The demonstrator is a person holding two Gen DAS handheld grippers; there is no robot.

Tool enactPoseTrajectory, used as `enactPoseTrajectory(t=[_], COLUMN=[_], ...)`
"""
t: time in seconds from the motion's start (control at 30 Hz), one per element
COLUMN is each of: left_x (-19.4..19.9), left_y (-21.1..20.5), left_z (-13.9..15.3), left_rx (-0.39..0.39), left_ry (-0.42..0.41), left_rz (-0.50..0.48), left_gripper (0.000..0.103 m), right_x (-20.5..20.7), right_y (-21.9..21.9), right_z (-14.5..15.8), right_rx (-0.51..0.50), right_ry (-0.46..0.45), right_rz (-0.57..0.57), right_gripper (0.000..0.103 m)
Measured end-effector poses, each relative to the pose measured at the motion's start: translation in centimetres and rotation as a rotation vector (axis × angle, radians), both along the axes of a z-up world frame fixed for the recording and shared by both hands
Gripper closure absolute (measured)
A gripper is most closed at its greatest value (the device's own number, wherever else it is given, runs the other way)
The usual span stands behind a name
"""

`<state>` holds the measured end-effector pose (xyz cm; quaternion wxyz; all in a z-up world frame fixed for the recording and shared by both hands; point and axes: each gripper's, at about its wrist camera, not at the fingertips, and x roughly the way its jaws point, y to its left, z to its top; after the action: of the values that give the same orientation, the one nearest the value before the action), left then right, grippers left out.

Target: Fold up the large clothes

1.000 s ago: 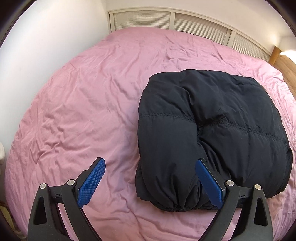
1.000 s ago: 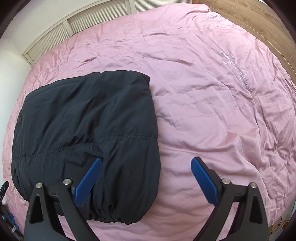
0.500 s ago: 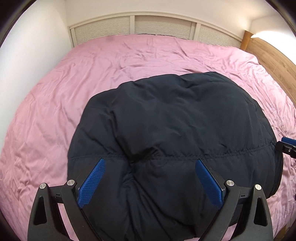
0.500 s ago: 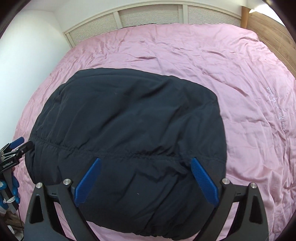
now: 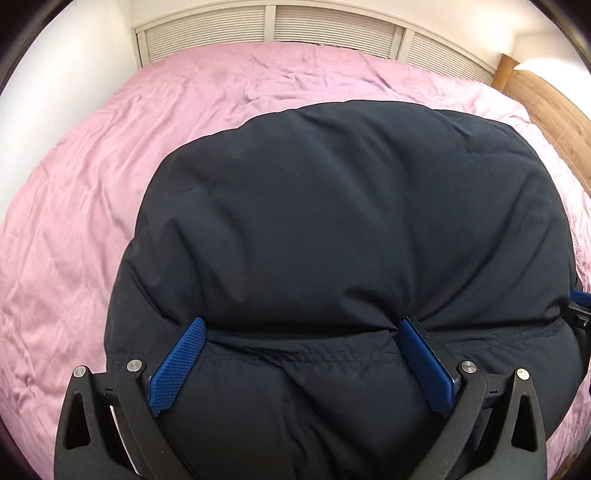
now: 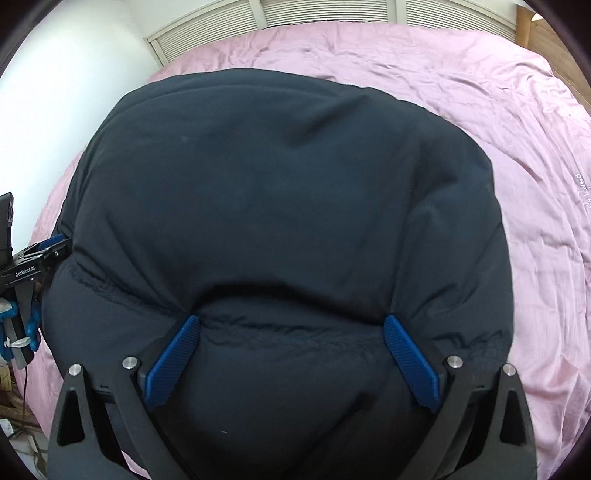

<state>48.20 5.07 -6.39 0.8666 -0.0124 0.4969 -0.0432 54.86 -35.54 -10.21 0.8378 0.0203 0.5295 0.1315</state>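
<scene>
A folded dark navy puffer jacket [image 5: 351, 221] lies on the pink bed [image 5: 92, 184] and fills both views; it shows in the right wrist view [image 6: 277, 203] too. My left gripper [image 5: 301, 328] is open, its blue pads pressed down into the jacket's near edge. My right gripper [image 6: 291, 325] is open and pressed into the jacket the same way. Each gripper straddles a bulge of padding without closing on it. The left gripper shows at the left edge of the right wrist view [image 6: 40, 254].
A white louvred panel [image 5: 332, 33] runs behind the bed. A white wall [image 5: 55, 74] stands on the left and a wooden headboard [image 5: 546, 107] on the right. Pink sheet [image 6: 535, 184] stretches right of the jacket.
Both grippers moved in over the jacket from its sides and came down onto it. They now press into its near edge, and the jacket fills both views.
</scene>
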Motion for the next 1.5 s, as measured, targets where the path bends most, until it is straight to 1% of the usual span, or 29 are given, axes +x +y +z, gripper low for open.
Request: enactPoseTrajectory(t=[0.13, 0.2, 0.27, 0.33, 0.43, 0.53, 0.6, 0.67, 0.73, 0.83, 0.97, 1.07, 1.1, 1.17, 1.23, 1.3, 1.37, 1.4, 1.5], left_x=[-0.2, -0.7, -1.9, -3.6, -6.0, -7.7, -8.2, -8.2, -8.6, -8.9, -9.6, -10.9, -11.0, -11.6, -12.3, -12.8, -13.5, -13.7, -14.0], left_y=[1.1, 1.3, 1.0, 0.7, 0.4, 0.5, 1.1, 2.0, 3.1, 4.8, 5.7, 6.6, 6.7, 5.9, 5.4, 5.9, 6.6, 7.0, 8.1], left_z=[0.3, 1.1, 2.1, 3.1, 3.5, 2.5, 1.5, 0.5, -0.4, -1.6, -2.5, -2.8, -2.6, -1.3, 0.2, 1.3, 2.2, 2.6, 3.3], left_rx=[0.029, 0.043, 0.059, 0.049, 0.018, 0.015, 0.013, 0.024, 0.001, -0.051, -0.110, -0.124, -0.121, -0.090, -0.062, -0.063, -0.075, -0.082, -0.113], left_ry=[0.009, 0.002, -0.022, -0.043, -0.051, -0.029, -0.002, 0.014, 0.039, 0.069, 0.091, 0.101, 0.101, 0.074, 0.040, 0.016, -0.002, -0.005, -0.010], left_rz=[0.012, 0.028, 0.033, 0.031, 0.030, 0.030, 0.053, 0.072, 0.093, 0.104, 0.103, 0.100, 0.105, 0.104, 0.092, 0.102, 0.133, 0.153, 0.194], left_gripper=[0.001, 0.001, 0.001, 0.001, 0.001, 0.001, 0.001, 0.001, 0.001, 0.001, 0.001, 0.001, 0.001, 0.001, 0.001, 0.001, 0.001, 0.001, 0.001], right_x=[-0.2, -0.3, -0.8, -1.7, -3.9, -6.2, -7.3, -7.8, -8.0, -7.5, -7.6, -7.7, -7.6, -8.0, -8.5, -9.1, -9.4, -9.9, -9.5], right_y=[-3.0, -4.6, -5.5, -5.6, -4.2, -1.5, 0.2, 1.4, 1.7, 0.2, -2.6, -4.5, -4.5, -5.3, -5.3, -4.8, -3.4, -3.4, -1.4], right_z=[-0.3, -0.3, 0.1, 0.9, 2.9, 3.9, 3.8, 3.0, 1.6, 0.0, -0.8, -1.1, -1.2, -1.2, -0.5, 0.3, 1.4, 2.0, 3.2], right_rx=[-0.052, -0.092, -0.112, -0.111, -0.073, -0.031, -0.004, 0.014, -0.001, -0.010, -0.062, -0.066, -0.073, -0.087, -0.101, -0.123, -0.138, -0.137, -0.126], right_ry=[0.011, 0.026, 0.033, 0.030, -0.012, -0.034, -0.038, -0.021, 0.003, 0.036, 0.065, 0.096, 0.106, 0.126, 0.118, 0.111, 0.106, 0.100, 0.100], right_rz=[-0.038, -0.086, -0.115, -0.122, -0.093, -0.029, 0.009, 0.043, 0.050, 0.029, -0.007, -0.056, -0.074, -0.106, -0.122, -0.105, -0.080, -0.069, -0.059], right_gripper=[0.002, 0.002, 0.002, 0.002, 0.002, 0.002, 0.002, 0.002, 0.002, 0.002, 0.002, 0.002, 0.002, 0.002, 0.002, 0.002, 0.002, 0.002, 0.002])
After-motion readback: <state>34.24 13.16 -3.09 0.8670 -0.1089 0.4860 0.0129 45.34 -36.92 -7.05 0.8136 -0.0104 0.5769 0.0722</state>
